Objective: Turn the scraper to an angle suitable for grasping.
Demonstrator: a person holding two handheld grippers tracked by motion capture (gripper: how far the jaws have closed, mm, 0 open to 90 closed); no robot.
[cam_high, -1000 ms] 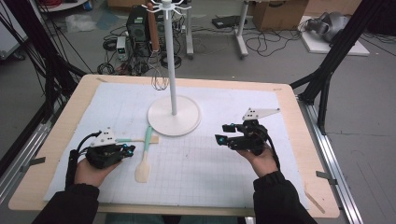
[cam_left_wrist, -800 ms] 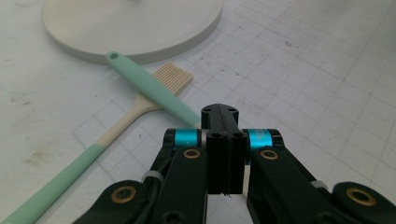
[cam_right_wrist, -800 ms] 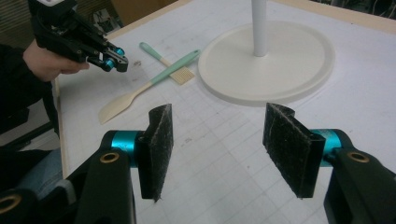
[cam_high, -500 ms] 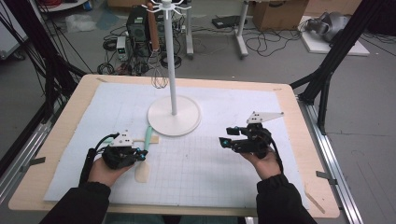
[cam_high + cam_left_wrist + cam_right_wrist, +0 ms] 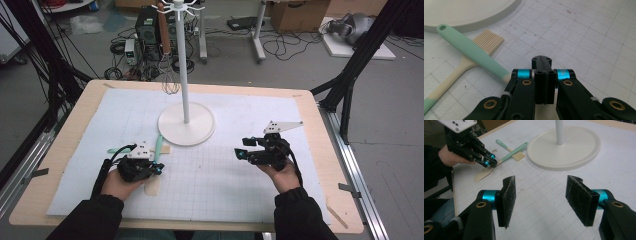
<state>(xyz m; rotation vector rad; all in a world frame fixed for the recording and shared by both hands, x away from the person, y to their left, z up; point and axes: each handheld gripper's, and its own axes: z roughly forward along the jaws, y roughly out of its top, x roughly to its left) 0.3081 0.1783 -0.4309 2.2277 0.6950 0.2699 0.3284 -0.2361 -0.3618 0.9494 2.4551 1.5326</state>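
Lab room, cables and boxes on the grey floor behind; light wooden table (image 5: 60, 150) covered by a white gridded mat (image 5: 225, 175). On the mat stands a white round-based utensil stand with a thin pole (image 5: 186, 125), a wire whisk (image 5: 170, 82) hanging from its top hooks. Left of the base lie two crossed utensils: a mint-green-handled cream silicone spatula (image 5: 471, 51) and a mint-handled cream ribbed brush (image 5: 489, 41); the spatula's handle lies over the brush's neck, its hole end just beside the stand base rim. In the right gripper view the spatula blade (image 5: 482, 175) lies flat on the mat, toward the person. Left gripper (image 5: 159, 169) sits low over the spatula, near the handle-blade junction, fingers fully closed, pads pressed together with nothing between them; in the left gripper view the green handle passes just left of the closed fingers (image 5: 542, 75), touching or not I cannot tell. Right gripper (image 5: 239, 152) is held above bare mat right of the stand base, well apart from the utensils, fingers (image 5: 507, 197) open wide, nothing in the gap, pointing toward the left gripper.
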